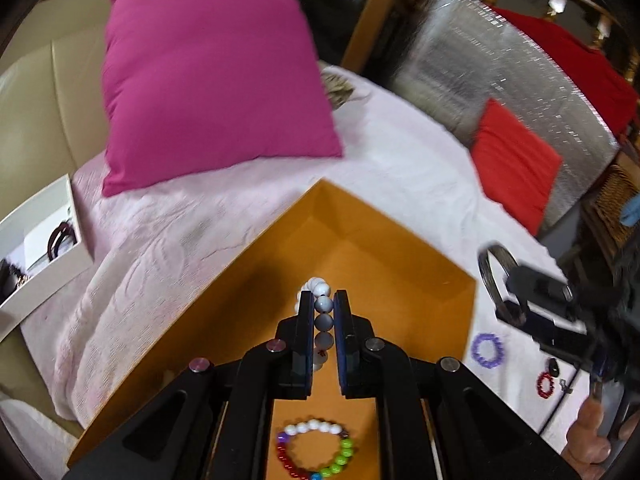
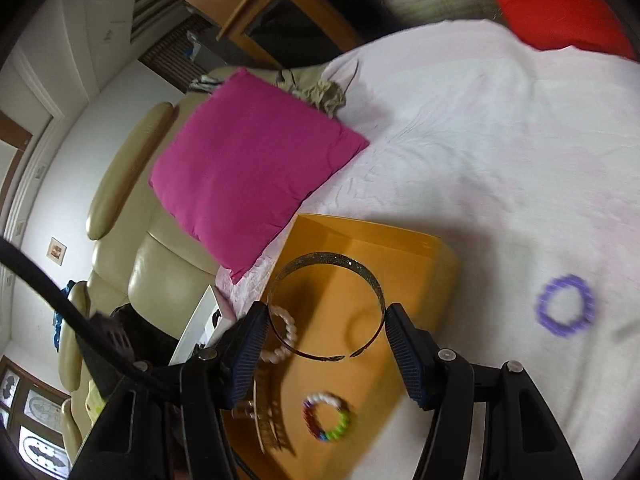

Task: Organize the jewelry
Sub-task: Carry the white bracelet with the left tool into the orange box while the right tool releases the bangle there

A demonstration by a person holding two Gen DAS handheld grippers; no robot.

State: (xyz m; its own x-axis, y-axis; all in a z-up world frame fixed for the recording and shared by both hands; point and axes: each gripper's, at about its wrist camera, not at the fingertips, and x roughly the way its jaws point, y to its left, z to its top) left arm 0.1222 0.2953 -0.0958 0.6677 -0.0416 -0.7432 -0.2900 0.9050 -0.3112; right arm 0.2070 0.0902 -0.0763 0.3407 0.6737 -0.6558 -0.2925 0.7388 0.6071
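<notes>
An orange box (image 1: 384,240) (image 2: 400,248) sits on the pink-white bedspread. My left gripper (image 1: 323,300) is shut on a white bead bracelet (image 1: 323,304) and holds it above the box; it shows in the right wrist view as the white bead bracelet (image 2: 286,330). A multicoloured bead bracelet (image 1: 316,450) (image 2: 326,416) and a hair comb (image 2: 264,412) lie in the box. My right gripper (image 2: 324,328) holds a glittery open bangle (image 2: 326,268) between its wide-set fingers over the box; the bangle also shows in the left wrist view (image 1: 494,276). A purple bracelet (image 1: 487,350) (image 2: 565,306) and a red bracelet (image 1: 545,385) lie on the bedspread.
A magenta pillow (image 1: 212,84) (image 2: 248,168) lies behind the box. A red cushion (image 1: 516,164) leans at the right. A white box (image 1: 44,240) with dark bangles sits at the left. A beige leather sofa (image 2: 120,264) borders the bedspread.
</notes>
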